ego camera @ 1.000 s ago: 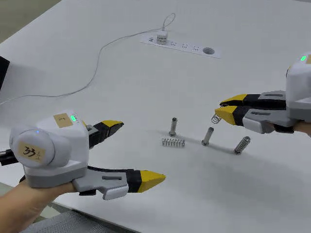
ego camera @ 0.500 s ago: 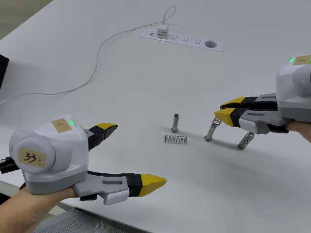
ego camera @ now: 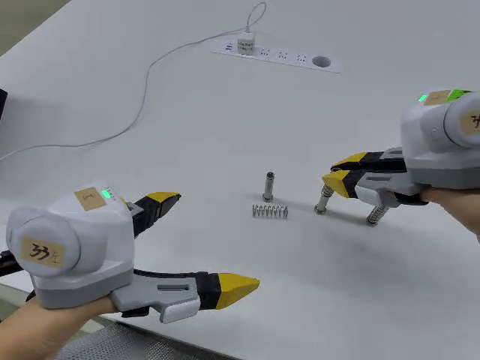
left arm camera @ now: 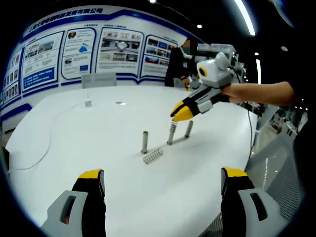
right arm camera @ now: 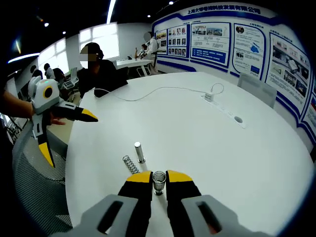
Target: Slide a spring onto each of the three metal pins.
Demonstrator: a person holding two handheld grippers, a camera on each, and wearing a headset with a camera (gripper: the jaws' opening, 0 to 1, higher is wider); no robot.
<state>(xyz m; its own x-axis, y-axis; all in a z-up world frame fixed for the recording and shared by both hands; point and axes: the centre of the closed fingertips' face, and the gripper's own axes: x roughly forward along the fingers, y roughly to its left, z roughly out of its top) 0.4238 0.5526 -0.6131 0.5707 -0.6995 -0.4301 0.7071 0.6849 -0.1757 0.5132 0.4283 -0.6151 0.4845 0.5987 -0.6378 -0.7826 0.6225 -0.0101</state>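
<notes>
1. The white table (ego camera: 225,112) carries all the parts. A power strip (ego camera: 277,55) lies at the 12 o'clock edge of the head view, well apart from the work.

2. The left gripper (ego camera: 201,241) hovers at 7 o'clock from the pin group. Its jaws are spread wide and hold nothing.

3. The right gripper (ego camera: 339,172) reaches in from 3 o'clock. In the right gripper view its jaws are pinched on the held spring (right arm camera: 158,181), one on each side of the coil.

4. The three pins stand upright in a row.
   - The bare pin (ego camera: 268,186) is at the 9 o'clock end.
   - The middle pin (ego camera: 324,199) is directly under the right jaw tips, and the held spring is around its upper part.
   - The fitted pin (ego camera: 374,215) is at the 3 o'clock end. It already carries a spring and is partly hidden under the gripper body.

5. The loose spring (ego camera: 270,211) lies flat, just beside the bare pin at its 6 o'clock.

Judged progress: one pin is done and the second is in hand.

CAUTION:
- The pins appear to be free-standing, so side load from the jaws could tip the middle pin.
- If the coil is released while cocked or part-way down, it may jump off.
- The gripper body sits close over the fitted pin, so a low withdrawal could knock that pin over.
- The loose spring may roll if brushed.
</notes>
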